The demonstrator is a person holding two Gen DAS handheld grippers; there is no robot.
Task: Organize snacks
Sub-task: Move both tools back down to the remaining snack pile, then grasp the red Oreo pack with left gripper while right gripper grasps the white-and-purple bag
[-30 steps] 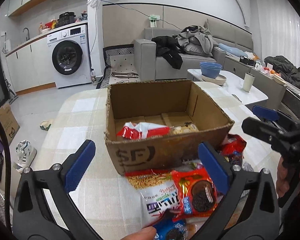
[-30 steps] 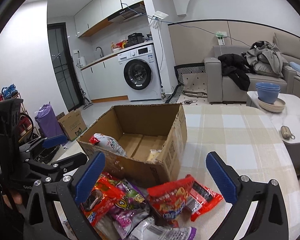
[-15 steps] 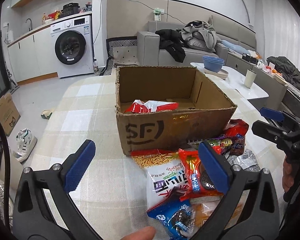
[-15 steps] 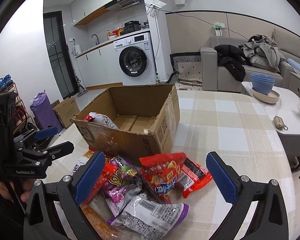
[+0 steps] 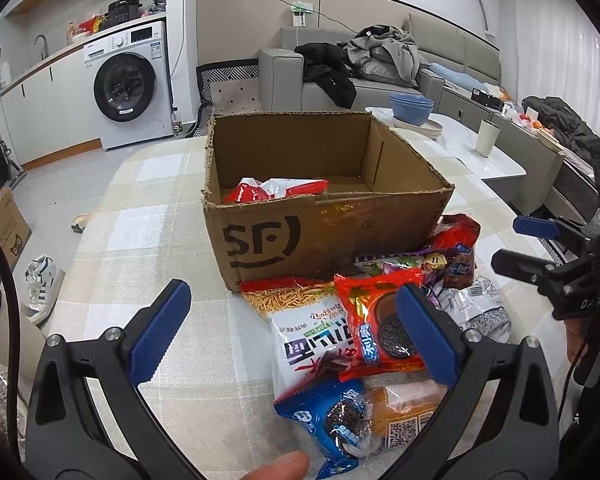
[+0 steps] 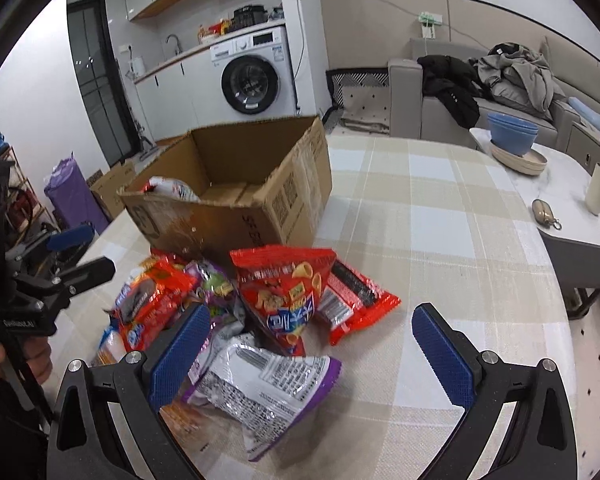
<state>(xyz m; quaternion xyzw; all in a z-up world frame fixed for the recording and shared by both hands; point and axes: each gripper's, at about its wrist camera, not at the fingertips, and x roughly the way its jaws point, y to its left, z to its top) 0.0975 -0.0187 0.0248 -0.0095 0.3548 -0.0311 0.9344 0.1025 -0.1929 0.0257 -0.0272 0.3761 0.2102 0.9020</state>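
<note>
Both claws gape wide and empty: left claw [image 5: 296,328], right claw [image 6: 312,348]. Snack packets [image 6: 284,300] lie heaped low in frame, touching the cardboard box [image 5: 320,216] (one packet inside). Pinch a single top packet by its edge.

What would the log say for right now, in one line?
left hand-held gripper: open, empty | right hand-held gripper: open, empty | cardboard box: one red-white packet inside | snack pile: on table beside box

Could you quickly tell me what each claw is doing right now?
Left claw: open, holding nothing, above the snack packets.
Right claw: open, holding nothing, over the snack pile.
</note>
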